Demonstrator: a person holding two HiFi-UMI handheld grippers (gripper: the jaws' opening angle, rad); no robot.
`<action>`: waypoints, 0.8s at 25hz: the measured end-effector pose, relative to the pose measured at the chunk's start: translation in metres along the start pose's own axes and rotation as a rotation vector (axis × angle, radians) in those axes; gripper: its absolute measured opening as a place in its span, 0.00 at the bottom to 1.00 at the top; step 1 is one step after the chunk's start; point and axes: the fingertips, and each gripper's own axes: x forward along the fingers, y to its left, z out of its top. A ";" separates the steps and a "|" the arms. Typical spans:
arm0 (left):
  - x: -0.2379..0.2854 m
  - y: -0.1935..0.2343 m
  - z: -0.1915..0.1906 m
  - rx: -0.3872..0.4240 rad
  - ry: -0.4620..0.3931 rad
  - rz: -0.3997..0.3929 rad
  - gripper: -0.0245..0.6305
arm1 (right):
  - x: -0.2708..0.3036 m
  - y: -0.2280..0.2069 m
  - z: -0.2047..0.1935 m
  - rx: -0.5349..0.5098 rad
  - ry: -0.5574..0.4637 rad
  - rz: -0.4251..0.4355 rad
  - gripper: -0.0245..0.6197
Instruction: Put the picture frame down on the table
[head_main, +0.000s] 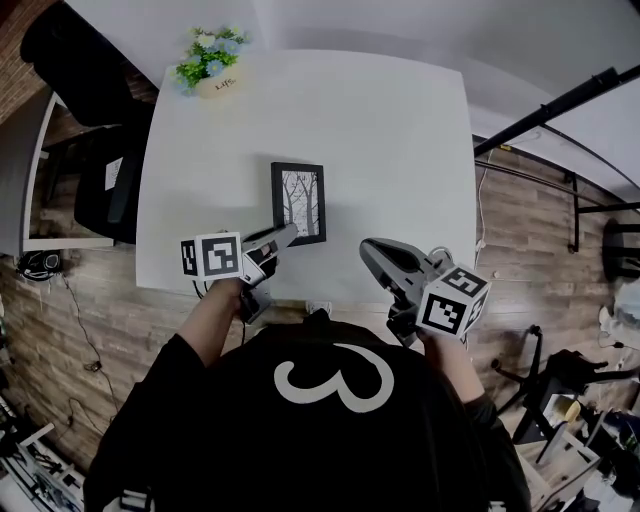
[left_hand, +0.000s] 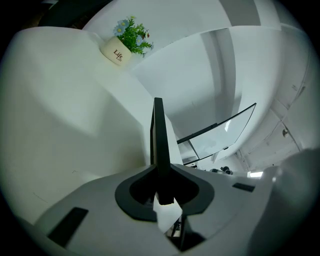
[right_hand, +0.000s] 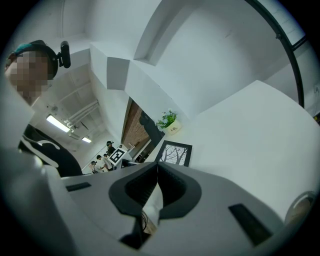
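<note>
Head view: noted picture frame (head_main: 298, 203) just ahead of left tool (head_main: 283, 238), low on the white counter (head_main: 400, 130), near corner nipped at the tool's tip, presumably for a controlled set-down; logged right tool (head_main: 368, 248) beside it, apart, likely held clear. Left gripper view: confirmed pinch on the frame's thin edge, seen edge-on, running away from the tool; cannot tell whether fully flat. Right gripper view: read tool pressed together on nothing, frame ahead.
</note>
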 end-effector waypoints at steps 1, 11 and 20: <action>0.000 0.001 0.000 -0.007 -0.001 -0.003 0.13 | 0.000 -0.001 -0.001 0.003 0.001 -0.001 0.07; 0.000 0.010 0.002 -0.087 -0.018 0.004 0.14 | -0.009 -0.010 -0.002 0.016 -0.016 -0.020 0.07; -0.001 0.019 0.003 -0.029 -0.027 0.073 0.16 | -0.011 -0.016 -0.003 0.023 -0.015 -0.039 0.07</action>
